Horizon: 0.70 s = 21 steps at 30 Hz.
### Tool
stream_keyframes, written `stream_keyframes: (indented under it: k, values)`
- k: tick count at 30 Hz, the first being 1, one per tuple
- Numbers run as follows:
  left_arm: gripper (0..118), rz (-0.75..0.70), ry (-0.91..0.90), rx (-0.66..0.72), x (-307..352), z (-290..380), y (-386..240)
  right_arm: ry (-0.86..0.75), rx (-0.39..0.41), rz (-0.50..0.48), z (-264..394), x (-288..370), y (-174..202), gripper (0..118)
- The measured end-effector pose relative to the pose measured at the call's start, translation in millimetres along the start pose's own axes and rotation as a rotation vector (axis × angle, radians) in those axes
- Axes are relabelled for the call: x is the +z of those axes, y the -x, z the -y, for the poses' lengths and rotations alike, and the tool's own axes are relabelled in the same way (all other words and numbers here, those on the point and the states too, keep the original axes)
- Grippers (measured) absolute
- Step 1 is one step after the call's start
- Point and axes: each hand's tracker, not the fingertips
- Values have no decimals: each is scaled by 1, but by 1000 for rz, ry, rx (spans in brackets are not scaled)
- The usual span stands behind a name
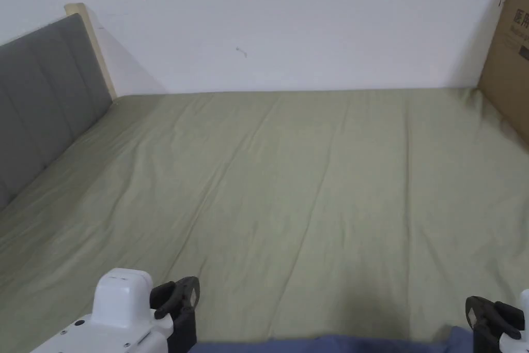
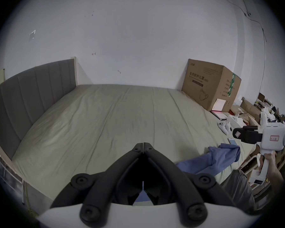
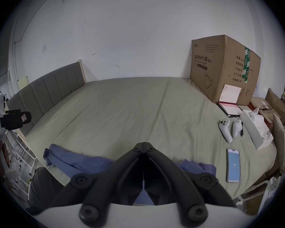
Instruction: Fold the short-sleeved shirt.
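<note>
The blue short-sleeved shirt (image 3: 76, 161) lies crumpled along the near edge of the bed (image 3: 122, 113), on the olive-green sheet. In the right gripper view it spreads under and to both sides of my right jaws, with one bunched end out to their left and a smaller heap just to their right. In the left gripper view the shirt (image 2: 220, 159) lies to the right of my left jaws and a strip of blue shows below them.

My left gripper (image 2: 143, 144) has its jaws pressed together tip to tip with nothing between them, held above the sheet. My right gripper (image 3: 143, 143) is the same: jaws closed on nothing, above the shirt and not touching it. From the head view both grippers sit at the bottom of the frame, the left gripper (image 1: 178, 297) well apart from the right gripper (image 1: 483, 312), with a sliver of the shirt (image 1: 330, 343) between them.

Beyond my right jaws and off to their right, a phone (image 3: 233, 165) lies face up on the sheet with its screen lit. Farther out are two white controllers (image 3: 225, 130), side by side, then an open white box (image 3: 253, 131). A large cardboard box (image 3: 220, 67) stands at the far right corner of the bed against the white wall (image 3: 138, 26). Far to the left of both jaws, the grey padded headboard (image 2: 31, 90) runs along the bed's side.
</note>
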Motion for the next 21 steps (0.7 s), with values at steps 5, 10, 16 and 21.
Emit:
stream_keyframes:
  k: [5,10,16,21]
  values:
    - [0,18,30,91,0,6,23,8,-20,-3,3,-2,-2,0]
    - [37,128,147,356,-9,22,92,29,-51,-23,10,-1,-13,0]
    - [99,194,242,682,-33,96,164,78,-106,-38,26,-4,-24,0]
    - [99,224,243,859,-62,141,194,116,-135,-35,33,-5,-25,0]
